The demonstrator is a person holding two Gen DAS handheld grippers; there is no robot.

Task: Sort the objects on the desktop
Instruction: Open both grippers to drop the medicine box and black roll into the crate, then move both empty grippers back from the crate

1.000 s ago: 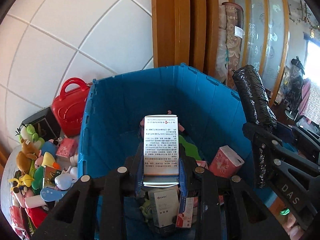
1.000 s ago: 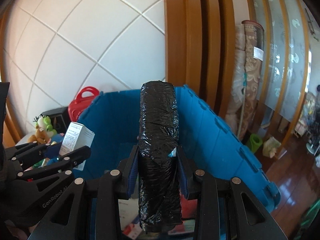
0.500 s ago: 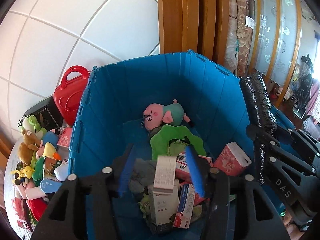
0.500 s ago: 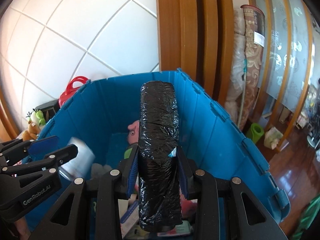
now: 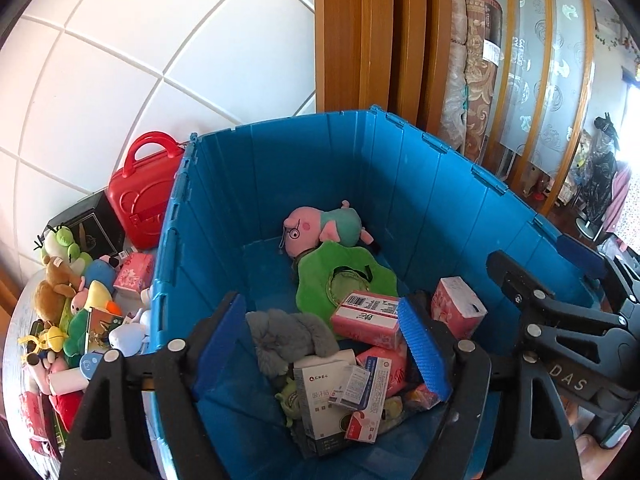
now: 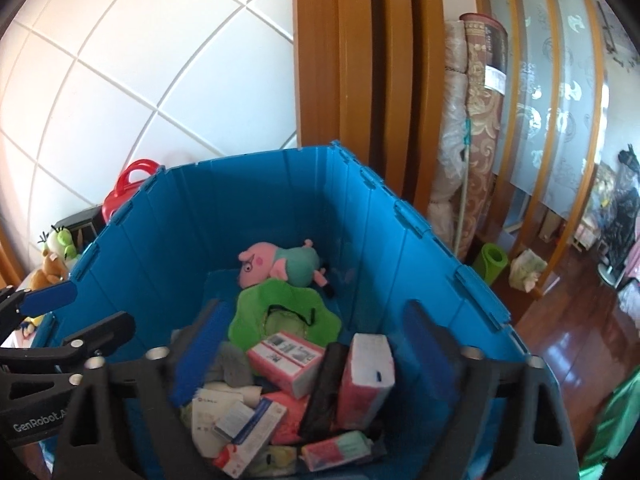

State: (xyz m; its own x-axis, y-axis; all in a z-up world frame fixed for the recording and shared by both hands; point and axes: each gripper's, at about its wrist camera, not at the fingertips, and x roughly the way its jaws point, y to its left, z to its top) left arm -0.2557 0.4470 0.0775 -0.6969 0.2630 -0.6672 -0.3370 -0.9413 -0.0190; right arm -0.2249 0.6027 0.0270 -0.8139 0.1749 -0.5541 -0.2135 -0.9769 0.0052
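A big blue bin (image 5: pixel 320 168) fills both views. My left gripper (image 5: pixel 320 340) hangs over its near end, jaws opening, with nothing between the pads. The small white printed box (image 5: pixel 354 386) lies loose below it on other boxes. My right gripper (image 6: pixel 312 348) is also over the bin, jaws opening wide and empty. The black plastic roll (image 6: pixel 324 388) lies in the bin (image 6: pixel 280 208), leaning against a pink tissue box (image 6: pixel 368 376). Each gripper shows at the edge of the other's view: the right gripper (image 5: pixel 538 258) and the left gripper (image 6: pixel 84 312).
The bin also holds a pink pig plush (image 5: pixel 320 228), a green plush (image 5: pixel 344 280), a grey furry thing (image 5: pixel 288 336) and several boxes. Left of it lie several plush toys (image 5: pixel 72 300) and a red case (image 5: pixel 144 196). Rolled carpets (image 6: pixel 476 120) stand behind.
Both grippers have opened. The white box fell from the left one into the bin, and then the black roll dropped from the right one. Both views tipped down a little toward the bin.
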